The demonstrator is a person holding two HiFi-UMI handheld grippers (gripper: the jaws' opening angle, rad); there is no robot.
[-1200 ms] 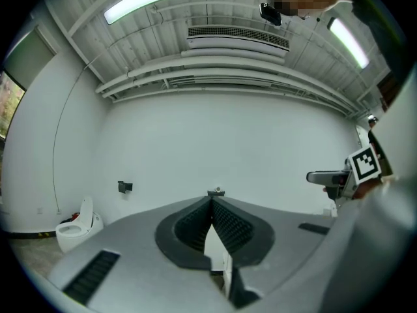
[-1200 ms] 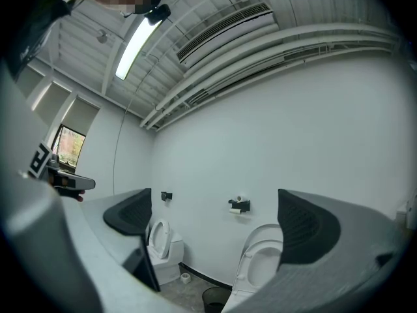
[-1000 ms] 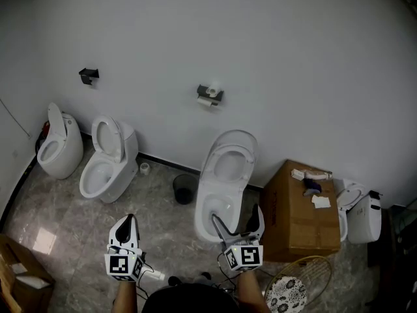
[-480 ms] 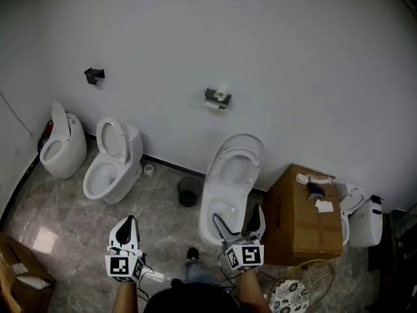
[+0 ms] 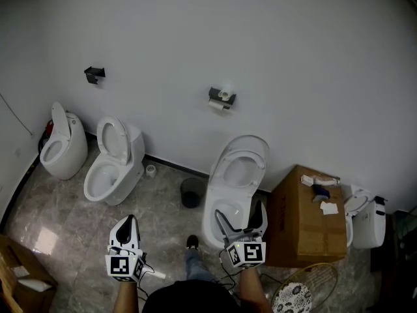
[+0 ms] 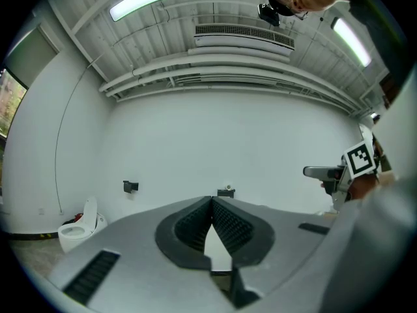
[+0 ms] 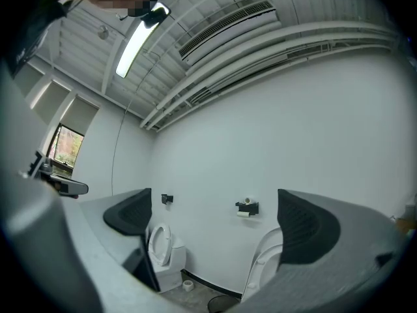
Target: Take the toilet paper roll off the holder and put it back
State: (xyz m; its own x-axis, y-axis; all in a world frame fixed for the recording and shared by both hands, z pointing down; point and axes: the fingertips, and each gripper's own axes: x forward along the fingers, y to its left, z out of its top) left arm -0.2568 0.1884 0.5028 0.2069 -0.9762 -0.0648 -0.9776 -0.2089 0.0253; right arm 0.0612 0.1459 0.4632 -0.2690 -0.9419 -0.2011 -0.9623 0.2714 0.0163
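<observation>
Person stands mid-room w/ both tools held low, well short of the far wall. Toilet paper roll (image 5: 224, 95) sits at the black holder (image 5: 221, 100) fixed to that wall, above & a bit left of the middle toilet (image 5: 241, 168). A short tail of paper hangs under it.

Left gripper (image 5: 128, 223): fingers pressed together, nothing btwn them. Right gripper (image 5: 239, 212): fingers wide apart, empty. Its own view frames the holder btwn them, far off.

Task not begun, I'd say; approach comes first. Roll should be light, soft & squashy, w/ the cardboard core giving a bit of stiffness. Best hold is prob. across the outer wrap at mid-width, w/ a gentle squeeze so it doesn't dent or unspool. Loose tail may trail. How exactly it's seated on the holder is too small to tell from here.
</observation>
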